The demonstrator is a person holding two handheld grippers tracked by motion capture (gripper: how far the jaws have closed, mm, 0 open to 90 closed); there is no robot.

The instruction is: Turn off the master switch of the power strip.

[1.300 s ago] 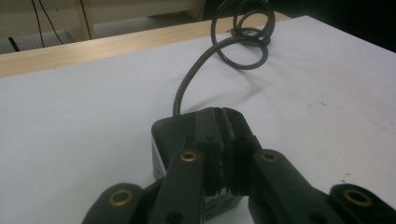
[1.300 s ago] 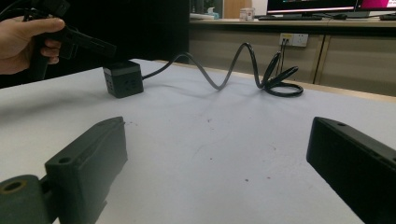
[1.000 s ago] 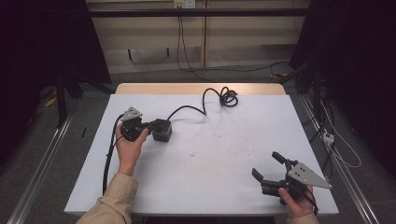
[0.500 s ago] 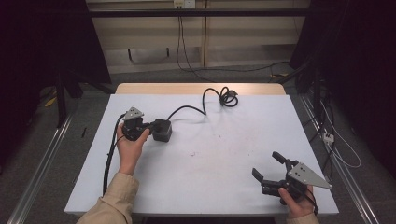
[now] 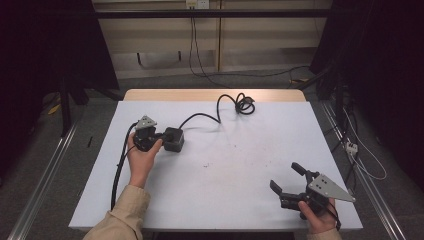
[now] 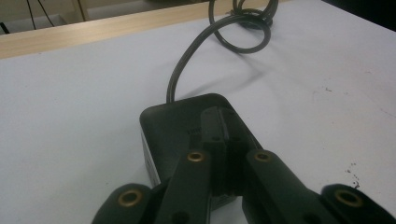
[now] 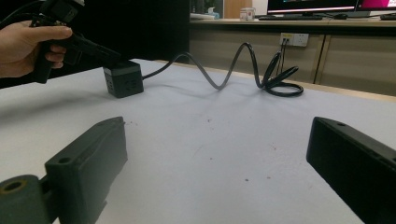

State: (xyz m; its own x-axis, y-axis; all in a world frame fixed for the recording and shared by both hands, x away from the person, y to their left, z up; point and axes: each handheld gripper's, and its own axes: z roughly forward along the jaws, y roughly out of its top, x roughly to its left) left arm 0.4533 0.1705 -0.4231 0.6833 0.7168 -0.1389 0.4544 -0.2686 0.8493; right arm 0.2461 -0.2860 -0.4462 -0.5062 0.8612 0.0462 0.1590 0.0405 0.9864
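Item 1. Bench (image 5: 225,195): white top with a wooden far edge, a few dark specks near the middle of the high view.

Item 2. Black cube power block (image 5: 173,140): sits on the bench, left of centre in the high view. In the right gripper view its side shows socket openings (image 7: 122,84). Stands flat on its base.

Item 3. Black cord (image 5: 220,110): runs from the block's far side toward the upper centre of the frame, ending in a loose coil (image 5: 244,105) near the wooden edge. The slack suggests the block is free to shift.

Item 4. Left gripper (image 5: 159,137): held in the left hand (image 5: 142,157), reaching in from the block's left. In the left gripper view the jaws lie together over the block's top; no gap between them, and nothing visibly clamped. Probably pressing or steadying the block rather than lifting it.

Item 5. Right gripper (image 5: 286,178): lower right of the high view, well apart from the block, jaws wide apart and empty. Apparently parked in readiness.
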